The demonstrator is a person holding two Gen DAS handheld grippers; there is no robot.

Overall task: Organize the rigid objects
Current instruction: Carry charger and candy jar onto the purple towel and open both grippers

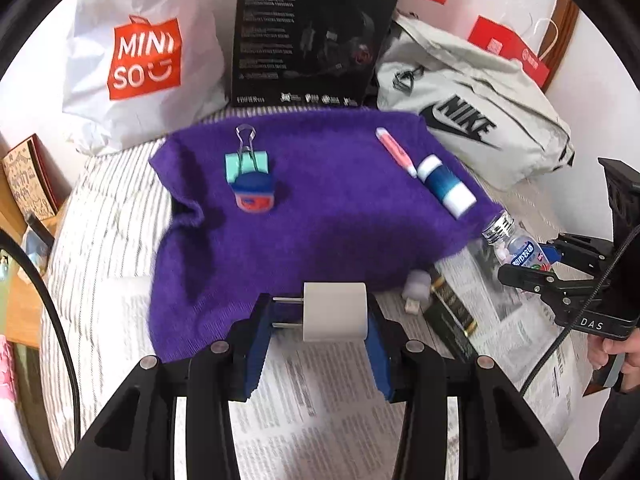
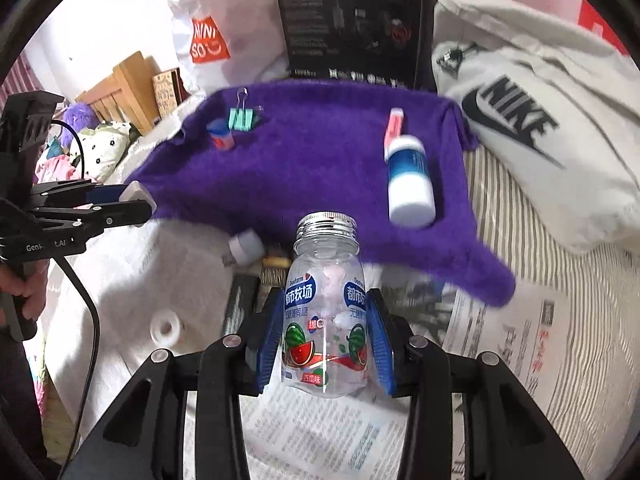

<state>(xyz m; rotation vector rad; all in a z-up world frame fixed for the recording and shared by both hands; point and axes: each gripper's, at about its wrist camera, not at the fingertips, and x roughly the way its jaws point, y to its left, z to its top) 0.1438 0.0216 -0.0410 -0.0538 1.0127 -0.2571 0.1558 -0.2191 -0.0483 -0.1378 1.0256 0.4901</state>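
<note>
My left gripper (image 1: 320,322) is shut on a white plug adapter (image 1: 335,312), held over the near edge of a purple cloth (image 1: 320,220). My right gripper (image 2: 324,336) is shut on a clear candy bottle (image 2: 326,312) with a watermelon label; it also shows in the left wrist view (image 1: 516,246). On the cloth lie a green binder clip (image 1: 245,164), a small blue-and-red jar (image 1: 254,194), a pink pen (image 1: 396,152) and a blue-and-white tube (image 1: 444,186).
Newspaper (image 1: 320,400) covers the striped bedding in front. A small white USB plug (image 1: 416,290) and a dark flat box (image 1: 452,316) lie by the cloth's edge. A Miniso bag (image 1: 140,56), a black box (image 1: 312,32) and a Nike bag (image 1: 472,120) stand behind.
</note>
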